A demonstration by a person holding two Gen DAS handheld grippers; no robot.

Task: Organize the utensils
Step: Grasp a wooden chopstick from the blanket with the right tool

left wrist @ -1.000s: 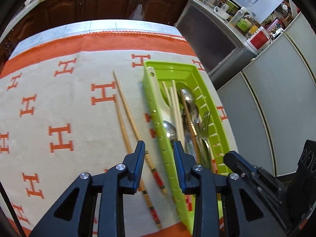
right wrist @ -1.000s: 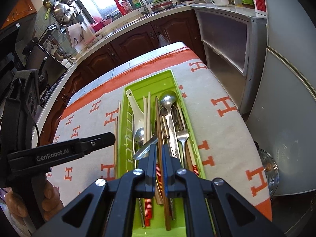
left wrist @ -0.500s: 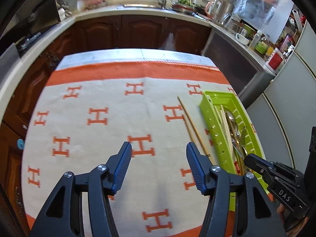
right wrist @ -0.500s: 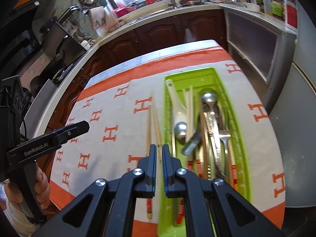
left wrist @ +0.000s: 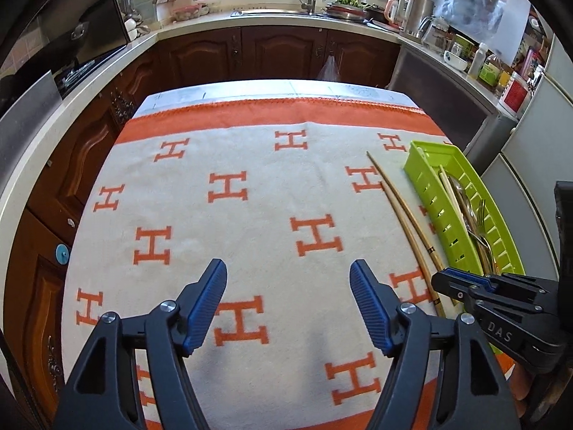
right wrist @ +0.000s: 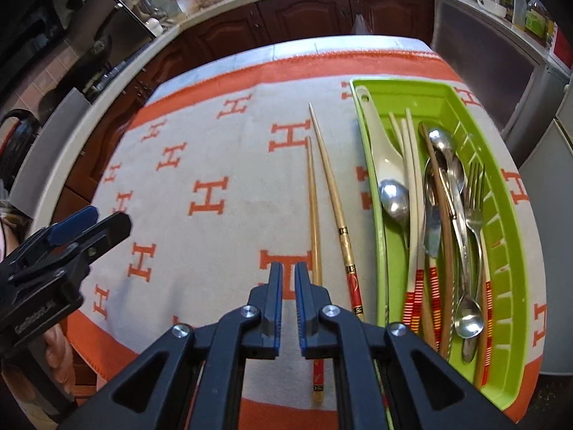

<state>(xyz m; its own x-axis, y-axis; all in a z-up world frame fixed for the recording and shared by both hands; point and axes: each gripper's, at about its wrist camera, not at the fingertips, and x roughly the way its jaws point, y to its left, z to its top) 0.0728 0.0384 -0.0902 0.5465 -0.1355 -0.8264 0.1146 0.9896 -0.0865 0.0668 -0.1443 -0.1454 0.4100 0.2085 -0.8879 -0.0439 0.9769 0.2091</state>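
Your cream-and-orange cloth (left wrist: pixel 250 251) covered the table; the green tray (right wrist: pixel 501 215) of cutlery lay along its right edge, two chopsticks (right wrist: pixel 324 193) just left of it. Your left gripper (left wrist: pixel 288 308) had just been opening, empty. Your right gripper (right wrist: pixel 288 290) had just parted slightly, nothing between.

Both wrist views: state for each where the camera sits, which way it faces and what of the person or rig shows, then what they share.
Left wrist: rides the left gripper, angled down over the H-patterned cloth toward the kitchen counter; jaws wide, just opening, nothing between; right gripper at right edge.
Right wrist: rides the right gripper, angled down near the wooden chopsticks; jaws slightly parted, just opening, empty; left gripper and a hand at left.
Shared: cloth, chopsticks, green utensil tray.
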